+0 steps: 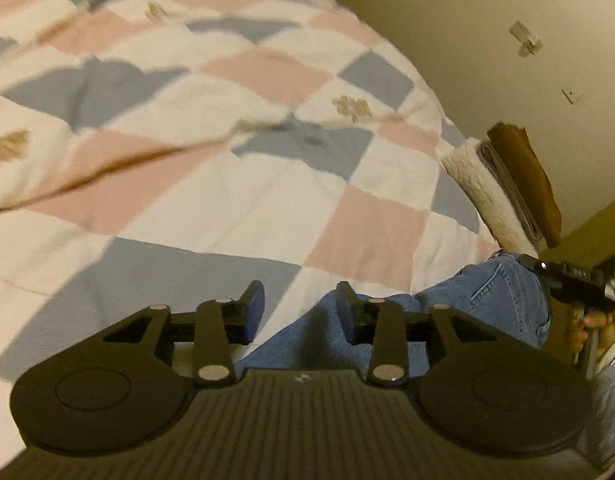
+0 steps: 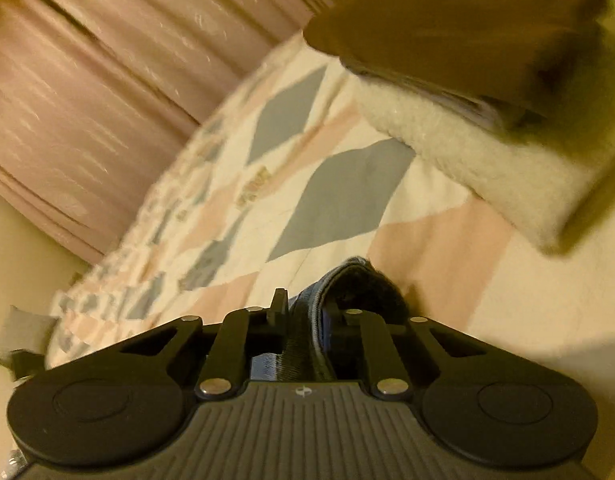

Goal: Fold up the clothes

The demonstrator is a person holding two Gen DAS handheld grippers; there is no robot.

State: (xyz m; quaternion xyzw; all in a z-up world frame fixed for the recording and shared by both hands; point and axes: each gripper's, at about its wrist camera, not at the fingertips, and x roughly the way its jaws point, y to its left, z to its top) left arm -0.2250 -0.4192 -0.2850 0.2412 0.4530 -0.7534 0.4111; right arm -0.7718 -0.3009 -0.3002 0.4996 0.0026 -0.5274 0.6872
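Left wrist view: left hand-held gripper (image 1: 300,304) low in frame, fingers spread wide, nothing between them, blue pads facing each other.
Left gripper position: over the near edge of the bed, just above the jeans (image 1: 487,300).
Jeans, left view: blue denim lying on the quilt (image 1: 227,184) at lower right, stitched pocket visible, one end reaching under the gap between the left fingers.
Right gripper, left view: black body at the far right edge, a hand (image 1: 587,324) on its handle; its fingertips sit at the far end of the jeans.
Right wrist view: right hand-held gripper (image 2: 307,312) closed down narrow on a thick hemmed edge of the jeans (image 2: 347,280); denim bunched between the fingers, dark inner side showing.
Quilt: checked in white, pink and grey-blue, a few tan motifs, covers the bed; some wrinkles at upper left in the left view.
Folded stack: cream fleece blanket (image 2: 487,160) at the bottom, a thin grey layer on it, a brown folded garment (image 2: 447,28) on top; stack lies on the quilt near the bed's corner, close to the jeans but apart from them.
Curtain: pink pleated curtain (image 2: 87,100) beyond the far side of the bed in the right view.
Wall: pale wall (image 1: 487,40) behind the stack in the left view, small marks on it.
Image quality: motion blur in both views, fine details unclear.
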